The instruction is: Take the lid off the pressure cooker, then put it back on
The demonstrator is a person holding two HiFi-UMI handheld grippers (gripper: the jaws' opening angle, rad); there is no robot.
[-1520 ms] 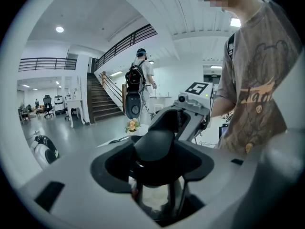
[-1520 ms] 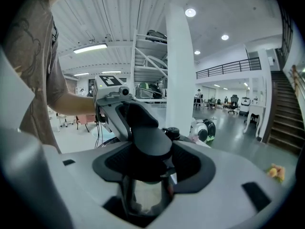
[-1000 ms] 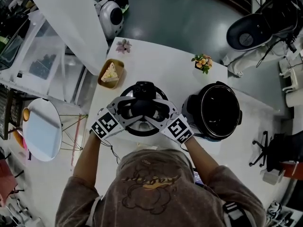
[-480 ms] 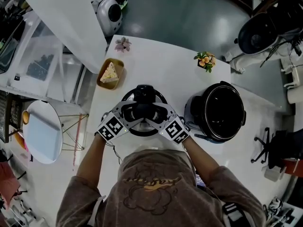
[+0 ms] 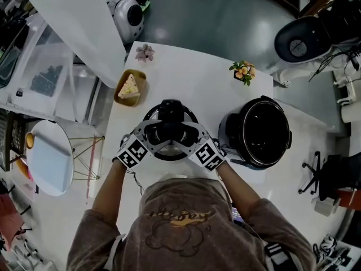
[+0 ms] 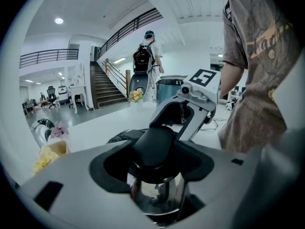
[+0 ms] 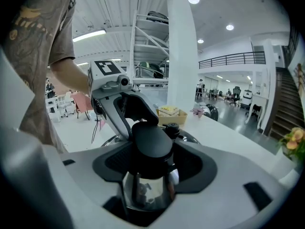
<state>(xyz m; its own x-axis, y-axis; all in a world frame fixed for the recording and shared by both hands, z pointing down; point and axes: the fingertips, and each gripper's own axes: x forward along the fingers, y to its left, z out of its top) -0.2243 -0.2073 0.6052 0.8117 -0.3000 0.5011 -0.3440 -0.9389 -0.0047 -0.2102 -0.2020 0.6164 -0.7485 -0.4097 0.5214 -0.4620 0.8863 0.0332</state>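
– What do the jaws hold?
– Both are clamped on the black round knob (image 6: 153,142) of the shiny metal pressure cooker lid (image 5: 167,152). The left gripper (image 6: 155,154) takes 1 side, and the right gripper (image 7: 151,149) takes the opposite side, facing it.
– And where is that lid?
– Off the black pressure cooker pot (image 5: 256,131), just left of it over the white table (image 5: 192,78). I cannot tell whether it rests there. The pot stands open. A brown bowl with a yellow cake slice (image 5: 131,88) sits near the lid, farther left.
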